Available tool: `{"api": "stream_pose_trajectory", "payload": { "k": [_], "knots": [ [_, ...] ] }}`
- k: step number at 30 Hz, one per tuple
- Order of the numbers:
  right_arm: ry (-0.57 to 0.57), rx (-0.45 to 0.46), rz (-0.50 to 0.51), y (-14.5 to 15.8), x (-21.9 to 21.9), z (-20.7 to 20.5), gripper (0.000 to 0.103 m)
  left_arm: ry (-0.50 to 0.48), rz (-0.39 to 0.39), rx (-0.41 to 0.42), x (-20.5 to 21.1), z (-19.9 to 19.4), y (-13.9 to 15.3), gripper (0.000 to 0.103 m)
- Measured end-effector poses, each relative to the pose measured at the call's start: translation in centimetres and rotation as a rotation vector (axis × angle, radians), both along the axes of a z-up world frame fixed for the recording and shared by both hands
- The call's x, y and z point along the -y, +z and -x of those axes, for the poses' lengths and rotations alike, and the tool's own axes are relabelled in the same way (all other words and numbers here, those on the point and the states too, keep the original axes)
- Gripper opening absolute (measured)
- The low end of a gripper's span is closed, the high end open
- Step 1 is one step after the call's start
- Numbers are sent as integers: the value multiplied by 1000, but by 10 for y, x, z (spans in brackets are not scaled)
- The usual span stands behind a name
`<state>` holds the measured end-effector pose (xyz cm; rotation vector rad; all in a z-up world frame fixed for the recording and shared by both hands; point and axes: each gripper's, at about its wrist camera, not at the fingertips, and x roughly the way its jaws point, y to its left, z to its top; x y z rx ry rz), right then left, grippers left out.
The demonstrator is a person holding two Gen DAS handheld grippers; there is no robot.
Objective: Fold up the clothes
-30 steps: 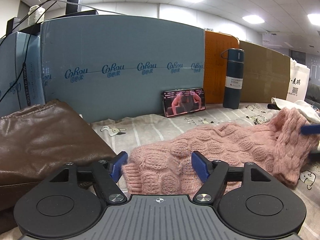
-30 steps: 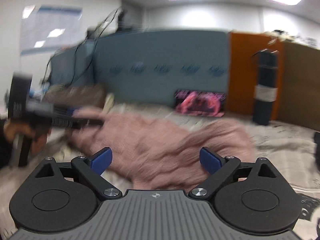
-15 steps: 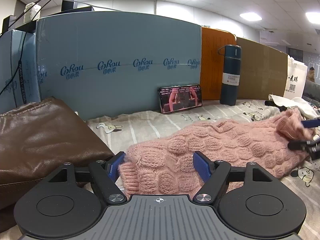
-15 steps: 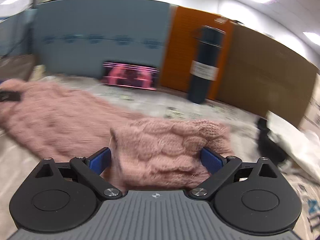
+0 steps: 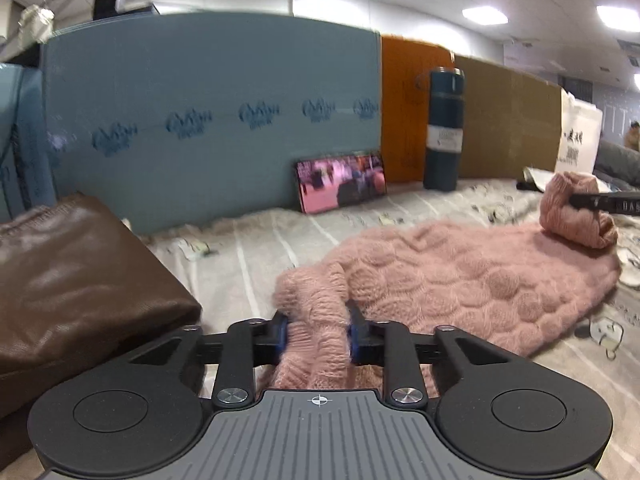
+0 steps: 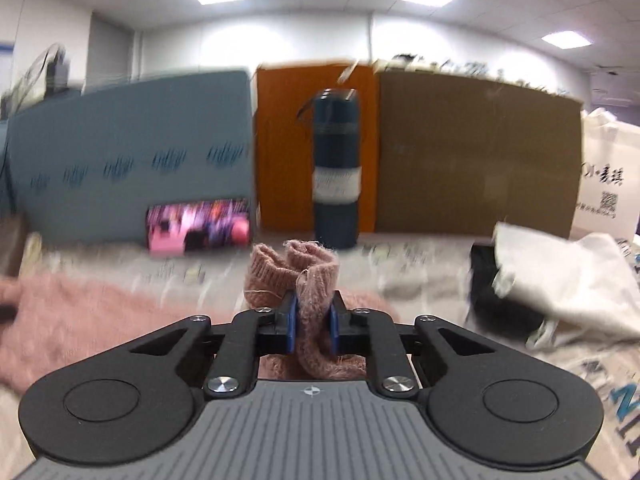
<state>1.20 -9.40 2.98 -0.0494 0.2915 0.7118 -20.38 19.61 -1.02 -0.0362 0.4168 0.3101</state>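
A pink chunky-knit sweater (image 5: 472, 280) lies spread across the patterned bed sheet (image 5: 256, 248). My left gripper (image 5: 316, 330) is shut on the sweater's near left edge, with bunched knit between the blue pads. My right gripper (image 6: 313, 320) is shut on the sweater's ribbed end (image 6: 296, 268), which stands up between the pads. In the left wrist view the right gripper (image 5: 600, 202) shows at the far right, holding that end lifted above the rest of the sweater.
A brown leather bag (image 5: 68, 280) sits at the left. A blue foam board (image 5: 208, 112), a phone (image 5: 342, 186), a dark bottle (image 5: 442, 132) and cardboard (image 6: 472, 152) stand at the back. White and black clothes (image 6: 560, 280) lie at the right.
Both grippers were open around the knit and have now shut on it. The right gripper has lifted its end of the sweater.
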Motion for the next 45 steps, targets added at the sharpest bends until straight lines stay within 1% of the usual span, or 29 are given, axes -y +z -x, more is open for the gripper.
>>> {"api": "stream_pose_trajectory", "payload": {
  "k": [3,4,7,9,10,12,14,15,17,20,22,23,25,27,28,29,30,31,32,33,35,36,37,38,39,41,42,43,45],
  "knots": [
    [-39,34,-117,24,14,-9,12,22,-54,72,6,5,10,19],
    [-53,48,-158,32,19,-12,10,31,-69,97,7,6,15,19],
    [-96,74,-283,55,38,-20,10,67,-117,177,6,11,36,19],
    [-118,71,-364,63,51,-25,9,109,-153,230,4,16,47,18],
    [-135,70,-389,64,57,-28,9,129,-168,249,2,18,52,18],
    [-164,59,-418,63,66,-35,9,158,-168,256,-3,21,55,18],
    [-184,21,-431,53,75,-43,9,171,-136,250,-11,23,50,18],
    [-193,-9,-431,46,78,-48,9,165,-116,234,-13,23,46,18],
    [-226,-75,-419,29,85,-57,9,146,-75,194,-16,23,37,18],
    [-283,-174,-386,4,95,-70,9,98,0,106,-17,24,22,19],
    [-313,-215,-341,-8,100,-73,9,95,6,36,-18,21,13,19],
    [-325,-239,-327,-13,101,-75,9,96,5,10,-19,21,9,23],
    [-350,-279,-304,-21,102,-79,10,97,-3,-21,-19,20,5,25],
    [-389,-289,-257,-26,100,-79,13,108,-36,-30,-18,21,7,36],
    [-414,-284,-230,-27,98,-80,19,118,-61,-32,-17,21,8,41],
    [-453,-261,-198,-28,96,-81,34,128,-88,-33,-17,21,9,56],
    [-500,-234,-170,-29,94,-80,39,134,-113,-25,-15,22,10,71],
    [-541,-207,-151,-29,94,-79,44,132,-134,-12,-15,23,11,77],
    [-560,-186,-161,-28,95,-76,47,119,-154,2,-13,23,14,84],
    [-560,-172,-192,-27,98,-75,49,104,-173,18,-11,23,18,89],
    [-534,-147,-262,-22,103,-69,64,45,-197,39,-11,16,26,95],
    [-504,-137,-295,-19,104,-65,67,5,-202,49,-11,12,30,98],
    [-459,-132,-323,-15,104,-61,71,-36,-208,59,-12,8,33,98],
    [-399,-140,-343,-13,102,-58,74,-80,-200,49,-13,2,36,98],
    [-317,-168,-349,-12,98,-56,76,-126,-187,34,-15,-5,37,98],
    [-153,-224,-361,-9,89,-52,85,-196,-148,-16,-20,-20,37,98],
    [-70,-251,-366,-8,84,-50,86,-223,-122,-50,-23,-29,35,98],
    [-13,-272,-361,-9,80,-49,88,-224,-77,-90,-28,-37,32,98],
    [21,-297,-325,-14,71,-50,90,-209,16,-164,-36,-52,24,96]
  ]
}}
